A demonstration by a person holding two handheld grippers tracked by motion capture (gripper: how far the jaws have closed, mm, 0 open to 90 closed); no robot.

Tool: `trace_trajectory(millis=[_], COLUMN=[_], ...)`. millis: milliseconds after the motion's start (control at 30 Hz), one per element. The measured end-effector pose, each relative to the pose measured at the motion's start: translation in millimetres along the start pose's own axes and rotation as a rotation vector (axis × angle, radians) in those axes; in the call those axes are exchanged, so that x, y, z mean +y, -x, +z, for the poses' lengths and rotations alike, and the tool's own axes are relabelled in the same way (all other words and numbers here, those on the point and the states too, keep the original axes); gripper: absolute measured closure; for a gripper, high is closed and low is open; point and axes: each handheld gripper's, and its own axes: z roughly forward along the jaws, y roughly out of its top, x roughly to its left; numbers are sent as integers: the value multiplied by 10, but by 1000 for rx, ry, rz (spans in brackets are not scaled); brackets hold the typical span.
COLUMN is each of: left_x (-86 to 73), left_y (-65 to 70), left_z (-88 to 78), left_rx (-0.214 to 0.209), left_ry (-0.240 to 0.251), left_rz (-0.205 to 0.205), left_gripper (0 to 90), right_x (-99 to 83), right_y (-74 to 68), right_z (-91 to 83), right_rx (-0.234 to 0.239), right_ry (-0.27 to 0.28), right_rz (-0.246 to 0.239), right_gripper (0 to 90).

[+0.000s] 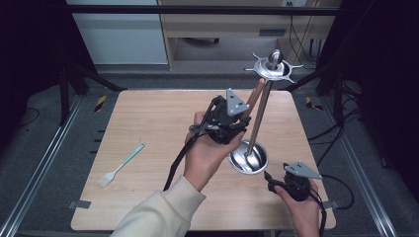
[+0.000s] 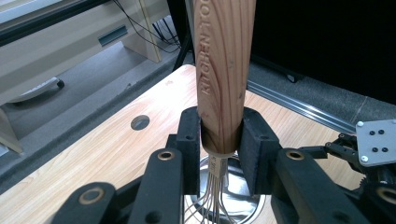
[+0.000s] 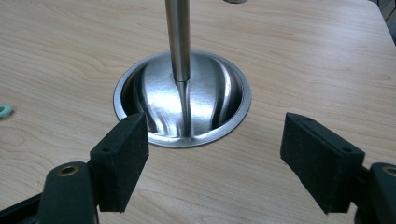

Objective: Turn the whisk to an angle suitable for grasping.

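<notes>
Two tools: the left tool (image 2: 219,151) clamps a wooden handle (image 2: 225,70), seemingly a whisk's; the right tool (image 3: 215,158) gapes empty beside the steel stand (image 3: 182,100) on the desk (image 1: 148,118)

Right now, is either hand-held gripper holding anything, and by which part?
The left hand-held gripper clamps a whisk by the lower end of its wooden handle, just above the wires. The right hand-held gripper is open, holding nothing.
</notes>
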Motion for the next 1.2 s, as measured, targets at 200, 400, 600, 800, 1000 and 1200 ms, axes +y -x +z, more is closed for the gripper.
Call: trace_trajectory(millis=[200,400,600,800,1000,1200], left_x=[5,0,2,1,-4,-9], left_y=[29,48,40,37,19,-6], left_z=[12,4,-3,-2,4,-1], left_rx=[10,14,11,8,6,8], left_ry=[-1,2,4,4,2,2], left_rz=[7,17,15,15,10,6], left_gripper=[713,713,714,714,714,714], right_x=[-4,-3,-2,-2,-1,-3], right_y=[8,0,-5,-10,-8,-7], right_z=[-1,2,1,1,1,3], right_rx=[1,6,7,8,8,6], right_ry=[-2,-3,-6,-6,-6,-6], right_rz=[1,0,7,10,10,7], right_gripper=[236,235,235,235,235,235])
